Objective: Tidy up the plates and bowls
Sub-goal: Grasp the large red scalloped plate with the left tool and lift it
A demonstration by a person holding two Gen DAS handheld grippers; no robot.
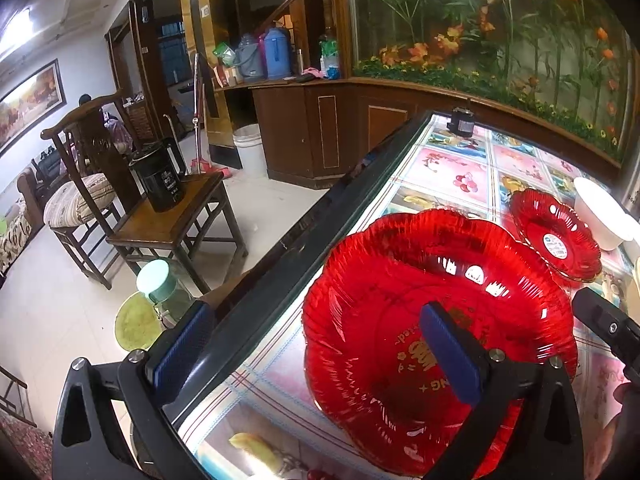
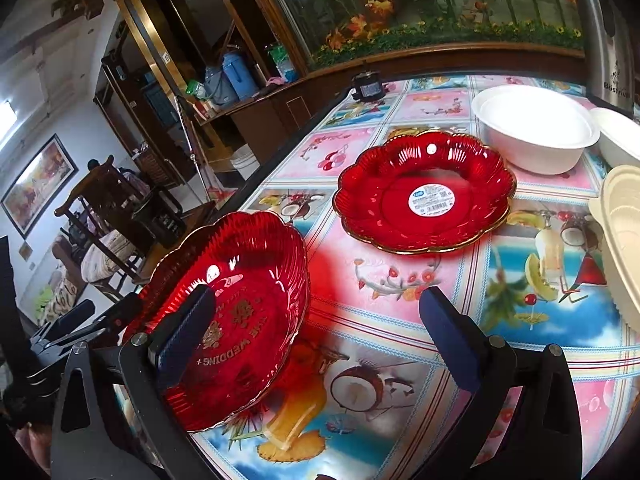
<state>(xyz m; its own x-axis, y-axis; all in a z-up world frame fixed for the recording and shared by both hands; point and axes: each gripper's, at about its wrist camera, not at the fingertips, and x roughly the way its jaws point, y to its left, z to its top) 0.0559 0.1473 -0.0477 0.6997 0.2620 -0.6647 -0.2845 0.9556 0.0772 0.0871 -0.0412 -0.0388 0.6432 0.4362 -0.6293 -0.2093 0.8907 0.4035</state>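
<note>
A stack of red scalloped glass plates (image 1: 400,280) (image 2: 256,264) with gold lettering sits at the table's near-left edge. My left gripper (image 1: 316,344) is open, its right finger over the stack's centre and its left finger beyond the table edge. My right gripper (image 2: 316,328) is open, its left finger over the stack and its right finger above bare tablecloth. A single red plate (image 1: 556,236) (image 2: 424,192) with a white sticker lies farther back. Stacked white bowls (image 1: 600,208) (image 2: 536,128) stand behind it.
The table (image 2: 400,280) has a colourful fruit-print cloth. Another white bowl (image 2: 616,136) and a cream scalloped dish (image 2: 620,220) sit at the right edge, a steel kettle (image 2: 608,40) behind them. A small black device (image 2: 366,88) stands at the far edge. Wooden chairs (image 1: 160,216) stand left of the table.
</note>
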